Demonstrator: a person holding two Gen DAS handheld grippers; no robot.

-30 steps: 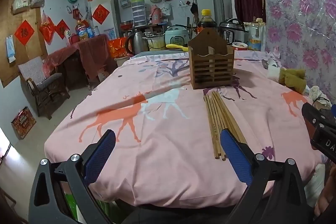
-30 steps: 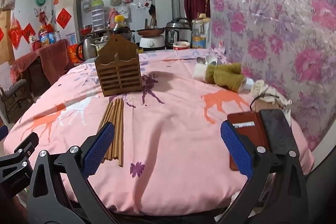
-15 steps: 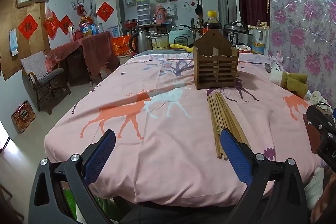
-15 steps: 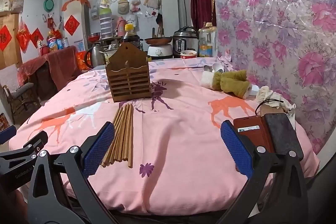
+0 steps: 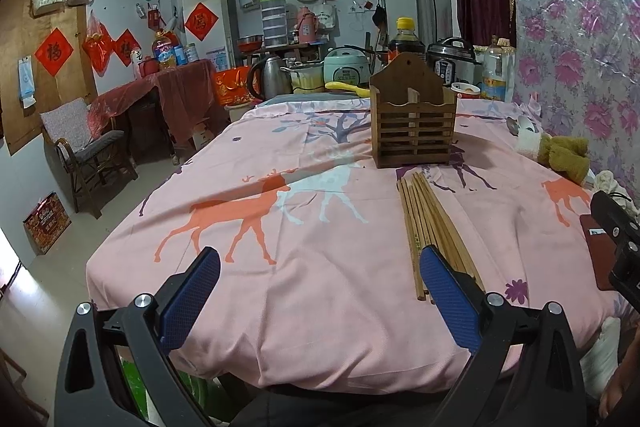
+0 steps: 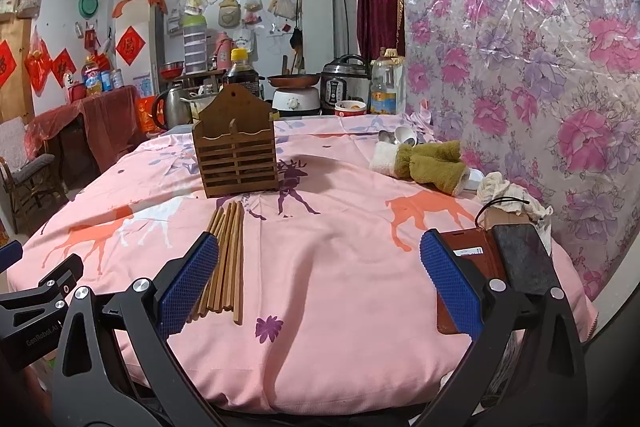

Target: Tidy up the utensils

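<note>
The table (image 5: 320,327) fills most of both views and is covered by a pink cloth (image 6: 340,267) printed with deer figures. A wall sheet with pink flowers (image 6: 520,67) runs along the right side of the table.

The wooden holder (image 5: 413,131) stands upright near the middle of the table, toward its far side. It has a slatted front, a peaked back panel and a centre divider that forms two compartments. No utensil is visible above its rim.

The chopsticks (image 5: 430,227) lie flat on the cloth in one loose bundle. Their far ends sit just in front of the holder; their near ends point toward the near table edge. In the right wrist view the bundle (image 6: 226,259) lies at the left, beside the left fingertip of that gripper.

A brown wallet (image 6: 472,267) and a dark phone (image 6: 524,259) lie side by side at the right edge of the table. Rolled green and white cloths (image 6: 424,165) lie further back near the flowered wall.

The left gripper (image 5: 320,301) is released, fingers spread wide, holding nothing, above the near table edge. The right gripper (image 6: 320,285) is likewise released and empty, at the near table edge.
</note>
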